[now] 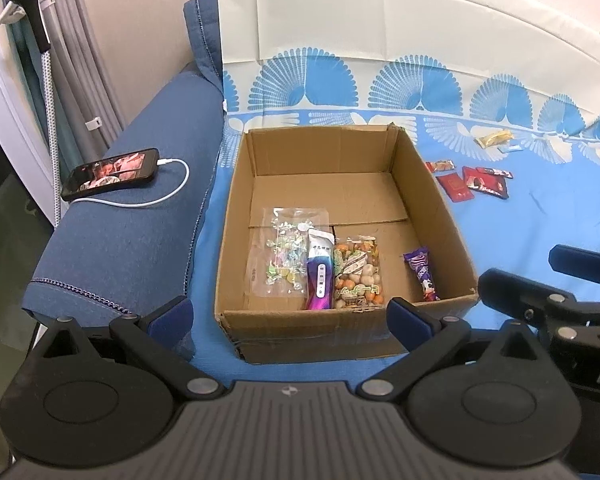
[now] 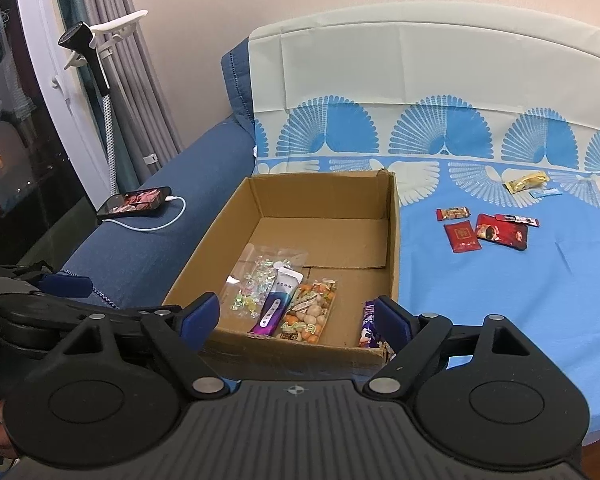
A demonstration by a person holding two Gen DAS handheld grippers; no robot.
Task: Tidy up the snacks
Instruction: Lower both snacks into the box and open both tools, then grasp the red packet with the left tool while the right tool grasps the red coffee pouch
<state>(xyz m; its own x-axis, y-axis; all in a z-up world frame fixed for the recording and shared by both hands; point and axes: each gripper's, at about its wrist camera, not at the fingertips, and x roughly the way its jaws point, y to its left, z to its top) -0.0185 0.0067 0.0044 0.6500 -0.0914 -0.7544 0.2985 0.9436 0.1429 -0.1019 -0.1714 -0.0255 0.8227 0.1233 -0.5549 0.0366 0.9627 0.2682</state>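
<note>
Both the left gripper (image 1: pixel 290 316) and the right gripper (image 2: pixel 296 318) have their fingers released and hold nothing. Four snacks lie in the cardboard box (image 1: pixel 432 216) on the bed (image 2: pixel 540 300); the red packets (image 2: pixel 500 233) lie on the bed beside it.

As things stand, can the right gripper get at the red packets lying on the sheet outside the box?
Probably yes. The right gripper is open and empty, and the red packets lie flat on the blue sheet to the right of the cardboard box, with nothing on top of them or standing in between.
</note>
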